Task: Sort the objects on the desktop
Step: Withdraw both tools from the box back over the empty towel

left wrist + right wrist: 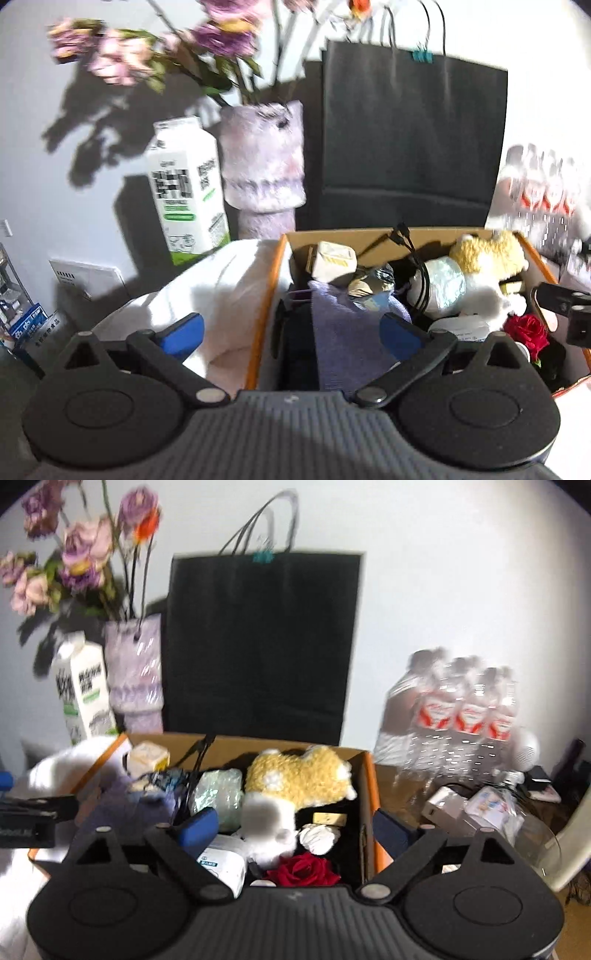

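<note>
Left gripper [291,330] fingers spread, empty, right gripper [291,830] likewise, cardboard box [364,797] frame centre, contents overlapping, bottle pack [454,716] right, blurred, black bag [258,642] base hidden.

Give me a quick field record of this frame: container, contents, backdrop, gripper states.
container: open cardboard box, orange edges
contents: yellow plush toy, red rose, lavender cloth, black cables, bubble-wrapped bundle
behind box: black paper bag, vase of flowers, milk carton
right of box: shrink-wrapped water bottles
left gripper: open, empty, over the box's left side
right gripper: open, empty, over the box's right side
</note>
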Tool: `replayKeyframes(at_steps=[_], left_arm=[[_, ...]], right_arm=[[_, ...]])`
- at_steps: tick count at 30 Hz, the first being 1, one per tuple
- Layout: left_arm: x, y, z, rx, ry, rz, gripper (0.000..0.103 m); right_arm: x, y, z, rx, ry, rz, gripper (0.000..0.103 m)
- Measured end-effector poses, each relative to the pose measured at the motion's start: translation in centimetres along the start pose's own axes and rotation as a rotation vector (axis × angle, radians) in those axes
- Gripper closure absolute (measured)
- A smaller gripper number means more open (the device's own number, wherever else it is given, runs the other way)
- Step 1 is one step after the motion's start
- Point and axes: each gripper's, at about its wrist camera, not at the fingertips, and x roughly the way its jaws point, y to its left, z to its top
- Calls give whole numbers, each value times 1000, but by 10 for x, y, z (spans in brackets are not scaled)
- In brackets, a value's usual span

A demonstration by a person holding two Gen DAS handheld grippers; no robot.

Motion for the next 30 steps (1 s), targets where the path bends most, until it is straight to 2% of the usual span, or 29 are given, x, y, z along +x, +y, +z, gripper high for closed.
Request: replayKeyframes(at_steps=[5,7,12,14,19,21,22,23,27,28,30], left_arm=[[-7,6,-41,-24,-19,36,0],[-6,6,-56,-29,4,39,0],[-8,0,-83,-20,40,29,0],[-15,-4,-86,-16,19,50,0],[-48,-2,-87,-83,-34,-74,0],[-65,0,-90,-91,-42,-148,0],[-73,0,-94,-88,-47,-155,0],[-81,-3,-99,-72,-56,-145,0],[-117,-30,-128,158,-49,-38,0],[-128,-33,-136,170,-44,-40,0],[-147,-30,-155,135,-45,-161,0]], right_arm=[[-17,-9,-32,144,-5,-5,12],[-20,-6,-45,167,0,10,12],[-32,10,-55,103,21,49,12],[-43,17,-60,64,-2,75,12],[-71,17,-73,25,-70,113,10],[-83,11,-82,12,-90,140,7],[-89,8,-86,10,-87,143,4],[-95,6,-91,8,-76,139,3],[-121,-3,-115,9,6,117,2],[-128,-5,-122,4,30,115,2],[-145,-11,-138,13,60,120,2]])
